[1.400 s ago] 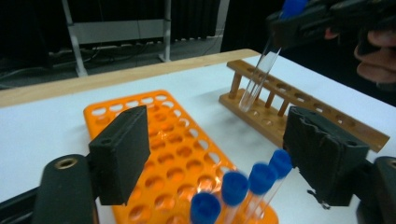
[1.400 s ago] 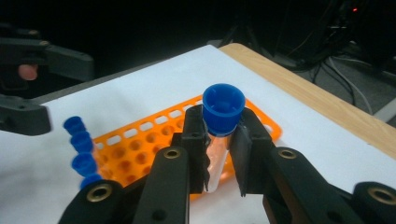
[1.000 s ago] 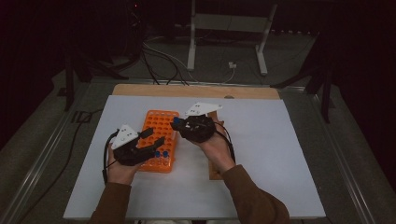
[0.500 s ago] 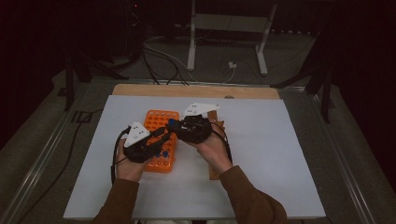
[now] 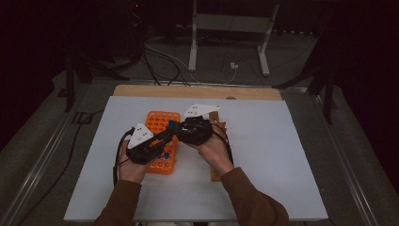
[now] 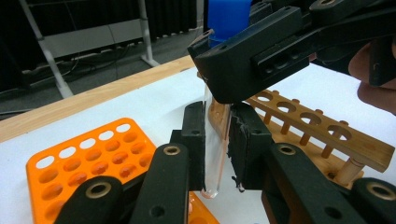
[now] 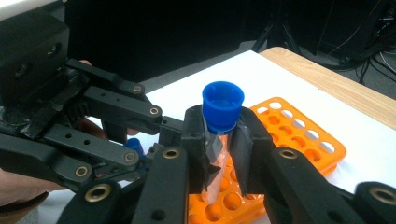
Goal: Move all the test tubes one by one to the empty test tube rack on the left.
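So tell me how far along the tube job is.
Done: one blue-capped tube is out of the orange rack, lifted above it. In hand: the right gripper grips it just under the cap, and the left gripper, whose jaws have just been closing, clamps its clear body. Left: other capped tubes in the rack; the wooden rack looks unfilled.

A clear tube [image 7: 215, 158] with a bright blue cap [image 7: 223, 107] sits between the black jaws of the right gripper [image 7: 219, 154]. Below that claw lies an orange rack [image 7: 289, 130] with rows of round holes. The left gripper [image 6: 217, 154] is black too, with silvery rivets along its arms. Just behind its jaws stands a pale brown wooden rack [image 6: 322, 135]. In the high view each gripper carries a white plate [image 5: 141, 132], and the sheet [image 5: 263, 141] under them is plain white. The sleeves [image 5: 254, 202] are brown.
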Action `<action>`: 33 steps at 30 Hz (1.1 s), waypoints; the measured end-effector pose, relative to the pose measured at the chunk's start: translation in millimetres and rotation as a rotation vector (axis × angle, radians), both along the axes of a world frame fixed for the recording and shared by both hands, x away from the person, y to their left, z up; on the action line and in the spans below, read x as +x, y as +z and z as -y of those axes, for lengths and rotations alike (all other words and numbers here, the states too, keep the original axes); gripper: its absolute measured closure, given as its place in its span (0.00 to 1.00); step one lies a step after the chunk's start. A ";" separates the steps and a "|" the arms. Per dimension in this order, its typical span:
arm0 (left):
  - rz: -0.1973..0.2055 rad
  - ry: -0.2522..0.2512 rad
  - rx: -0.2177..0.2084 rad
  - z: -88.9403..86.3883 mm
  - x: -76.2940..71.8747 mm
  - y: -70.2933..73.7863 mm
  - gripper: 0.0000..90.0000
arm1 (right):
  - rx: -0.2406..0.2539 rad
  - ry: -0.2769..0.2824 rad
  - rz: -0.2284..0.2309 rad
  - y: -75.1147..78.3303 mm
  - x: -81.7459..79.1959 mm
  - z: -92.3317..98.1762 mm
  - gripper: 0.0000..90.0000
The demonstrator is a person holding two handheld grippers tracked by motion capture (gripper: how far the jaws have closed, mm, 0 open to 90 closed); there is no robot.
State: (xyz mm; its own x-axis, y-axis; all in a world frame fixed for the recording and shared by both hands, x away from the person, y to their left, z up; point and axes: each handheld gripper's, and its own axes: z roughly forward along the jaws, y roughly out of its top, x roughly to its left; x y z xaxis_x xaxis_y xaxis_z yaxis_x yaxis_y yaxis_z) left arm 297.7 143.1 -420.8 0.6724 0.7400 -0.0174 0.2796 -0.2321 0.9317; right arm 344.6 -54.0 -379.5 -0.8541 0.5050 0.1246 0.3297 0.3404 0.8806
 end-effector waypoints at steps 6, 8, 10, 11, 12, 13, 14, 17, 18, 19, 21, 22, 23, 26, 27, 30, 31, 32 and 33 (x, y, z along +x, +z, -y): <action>-0.017 0.036 -0.012 -9.3 4.3 -1.2 0.87 | 0.016 -0.004 0.008 0.9 0.8 11.5 0.58; -0.018 0.045 -0.020 -13.1 4.7 -0.9 0.87 | 0.026 -0.018 0.006 1.5 2.1 17.9 0.50; -0.015 0.051 -0.034 -17.0 4.9 -0.8 0.87 | 0.025 -0.041 0.015 1.5 3.3 24.4 0.42; -0.016 0.051 -0.037 -19.1 5.0 -0.8 0.87 | 0.023 -0.051 0.021 1.0 3.6 27.6 0.40; -0.015 0.055 -0.037 -21.1 5.2 -1.0 0.87 | 0.020 -0.058 0.025 0.5 3.8 30.7 0.36; -0.017 0.059 -0.040 -22.9 5.1 -1.3 0.87 | 0.014 -0.067 0.028 -0.3 4.1 33.6 0.32; -0.019 0.064 -0.042 -24.7 5.1 -1.8 0.87 | 0.009 -0.078 0.029 -1.3 4.4 36.4 0.28; -0.023 0.078 -0.045 -29.8 4.8 -3.6 0.87 | 0.003 -0.110 0.028 -4.3 6.0 45.4 0.19; -0.025 0.081 -0.047 -31.7 4.4 -4.1 0.87 | 0.002 -0.120 0.028 -5.3 6.6 48.4 0.16; -0.025 0.084 -0.047 -33.7 4.1 -4.5 0.87 | 0.002 -0.131 0.028 -6.4 7.1 51.3 0.16; -0.028 0.090 -0.049 -37.5 3.4 -5.4 0.87 | 0.001 -0.144 0.030 -8.9 8.0 57.4 0.11; -0.028 0.095 -0.053 -39.2 3.1 -5.9 0.87 | -0.001 -0.154 0.030 -10.0 8.3 60.1 0.09; -0.028 0.096 -0.055 -41.2 2.7 -6.2 0.87 | 0.000 -0.159 0.029 -11.2 8.5 62.8 0.07; -0.027 0.104 -0.057 -45.9 1.4 -7.1 0.87 | -0.006 -0.178 0.026 -14.4 9.2 69.7 0.04; -0.026 0.107 -0.057 -47.2 0.9 -7.5 0.87 | -0.008 -0.185 0.024 -15.3 9.3 71.8 0.03; -0.028 0.117 -0.059 -52.3 -0.8 -9.1 0.87 | -0.001 -0.199 0.019 -18.0 9.3 78.3 0.02; -0.029 0.120 -0.062 -54.1 -1.4 -9.8 0.87 | 0.001 -0.205 0.018 -18.7 8.9 80.5 0.02; -0.030 0.125 -0.065 -55.9 -2.0 -10.5 0.87 | 0.001 -0.209 0.018 -19.4 8.5 82.5 0.02; -0.032 0.127 -0.066 -58.1 -2.6 -11.2 0.87 | -0.003 -0.210 0.020 -20.3 8.2 84.7 0.02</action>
